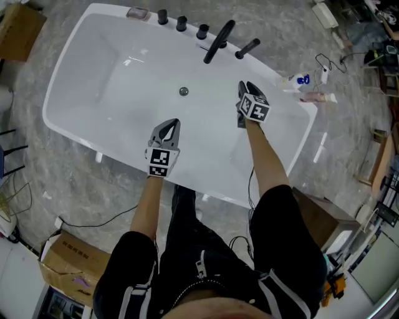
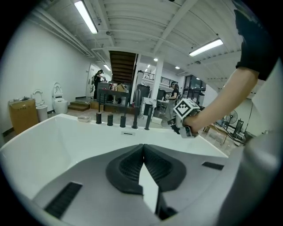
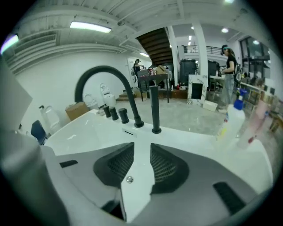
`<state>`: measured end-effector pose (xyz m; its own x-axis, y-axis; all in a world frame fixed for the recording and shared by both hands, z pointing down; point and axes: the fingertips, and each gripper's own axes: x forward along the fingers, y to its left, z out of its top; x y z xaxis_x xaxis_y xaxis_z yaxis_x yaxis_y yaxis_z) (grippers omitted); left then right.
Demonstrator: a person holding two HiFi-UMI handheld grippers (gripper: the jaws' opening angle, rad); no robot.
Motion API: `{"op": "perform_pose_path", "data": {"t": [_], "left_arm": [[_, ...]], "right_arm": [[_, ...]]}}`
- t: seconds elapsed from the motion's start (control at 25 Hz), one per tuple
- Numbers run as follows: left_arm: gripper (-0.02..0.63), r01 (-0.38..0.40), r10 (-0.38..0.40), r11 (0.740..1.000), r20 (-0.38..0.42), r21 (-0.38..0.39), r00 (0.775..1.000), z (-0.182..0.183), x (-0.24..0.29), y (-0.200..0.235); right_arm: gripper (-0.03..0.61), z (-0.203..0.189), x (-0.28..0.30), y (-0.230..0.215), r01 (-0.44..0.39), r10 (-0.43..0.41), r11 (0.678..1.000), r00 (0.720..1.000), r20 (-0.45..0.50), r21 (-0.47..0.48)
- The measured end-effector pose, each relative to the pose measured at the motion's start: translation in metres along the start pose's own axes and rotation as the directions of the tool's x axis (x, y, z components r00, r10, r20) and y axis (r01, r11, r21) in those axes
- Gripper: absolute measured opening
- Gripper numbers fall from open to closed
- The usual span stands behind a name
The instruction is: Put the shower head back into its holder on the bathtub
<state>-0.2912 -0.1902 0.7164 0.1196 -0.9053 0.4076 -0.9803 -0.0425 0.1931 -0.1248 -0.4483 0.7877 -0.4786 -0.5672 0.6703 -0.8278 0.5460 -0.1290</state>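
The black stick-shaped shower head (image 1: pixel 247 48) stands in its holder on the far rim of the white bathtub (image 1: pixel 75 118); in the right gripper view the shower head (image 3: pixel 154 108) is upright just right of the curved black spout (image 3: pixel 104 75). My right gripper (image 1: pixel 246 89) hovers over the tub's right part, short of that rim, with its jaws open (image 3: pixel 141 154) and nothing between them. My left gripper (image 1: pixel 168 126) is over the near side of the tub, shut (image 2: pixel 143 152) and empty. The right gripper (image 2: pixel 185 119) also shows in the left gripper view.
Three black knobs (image 1: pixel 181 23) and a soap dish (image 1: pixel 137 12) line the far rim. Bottles (image 1: pixel 303 80) and a tube (image 1: pixel 318 97) lie at the tub's right end. The drain (image 1: pixel 183 91) is in the tub floor. Cardboard boxes (image 1: pixel 68 258) and cables lie on the floor.
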Motion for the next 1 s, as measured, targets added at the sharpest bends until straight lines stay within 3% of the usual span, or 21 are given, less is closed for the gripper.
{"op": "perform_pose_path", "data": {"t": [0.2, 0.36, 0.56, 1.0], "left_arm": [[0.023, 0.043, -0.044, 0.998, 0.021, 0.040, 0.999, 0.039, -0.012, -0.022], [0.023, 0.071, -0.073, 0.996, 0.033, 0.059, 0.997, 0.066, -0.018, -0.034], [0.023, 0.110, -0.113, 0.990, 0.032, 0.084, 0.993, 0.087, -0.029, -0.057], [0.023, 0.152, -0.177, 0.970, 0.123, 0.190, 0.977, 0.161, -0.046, -0.111]], "right_arm": [[0.067, -0.011, -0.085, 0.022, -0.030, 0.027, 0.997, 0.999, 0.039, 0.071], [0.008, -0.002, -0.132, 0.037, -0.049, 0.049, 0.999, 0.995, 0.084, -0.005], [0.008, 0.013, -0.188, 0.059, -0.059, 0.073, 0.994, 0.984, 0.162, -0.088], [0.006, 0.069, -0.305, 0.066, -0.036, 0.071, 0.994, 0.927, 0.370, -0.102]]}}
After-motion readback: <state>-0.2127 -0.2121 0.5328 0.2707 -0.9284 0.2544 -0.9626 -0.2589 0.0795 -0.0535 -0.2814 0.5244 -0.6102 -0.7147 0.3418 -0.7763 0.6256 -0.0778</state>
